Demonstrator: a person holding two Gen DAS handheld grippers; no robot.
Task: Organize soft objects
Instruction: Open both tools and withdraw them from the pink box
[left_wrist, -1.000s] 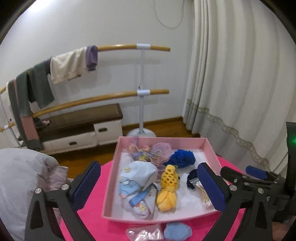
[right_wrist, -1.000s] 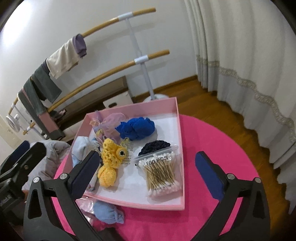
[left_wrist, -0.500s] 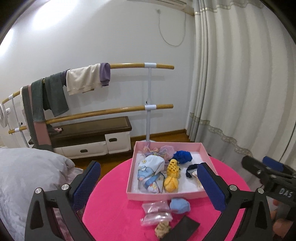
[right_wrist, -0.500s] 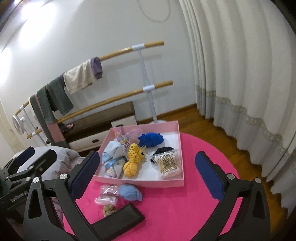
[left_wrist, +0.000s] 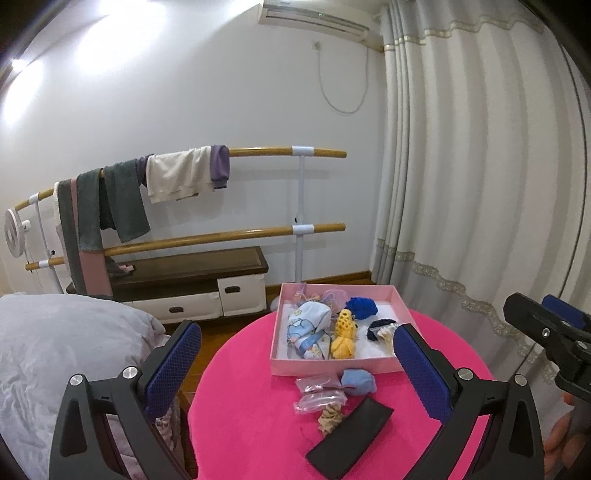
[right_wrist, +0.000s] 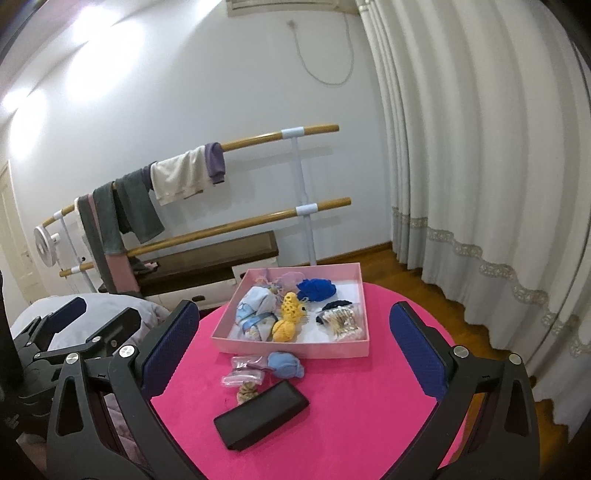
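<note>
A white-walled bedroom with pale curtains (right_wrist: 461, 177) and a wooden clothes rail (left_wrist: 258, 152) lay behind the round pink counter (right_wrist: 351, 424). The pink tray (right_wrist: 295, 349) sat toward the far side, holding a yellow knitted toy (right_wrist: 288, 317), a blue bundle (right_wrist: 317, 288) and cotton swabs (right_wrist: 341, 319). Just before it lay a light blue pouch (right_wrist: 286, 363), plastic bags (right_wrist: 243, 373) and a black case (right_wrist: 262, 413). The left gripper (left_wrist: 295, 363) and right gripper (right_wrist: 291, 354) hung above, jaws spread, empty.

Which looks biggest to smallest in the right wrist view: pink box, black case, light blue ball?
1. pink box
2. black case, nearer the camera, so its real size is less sure
3. light blue ball
</note>
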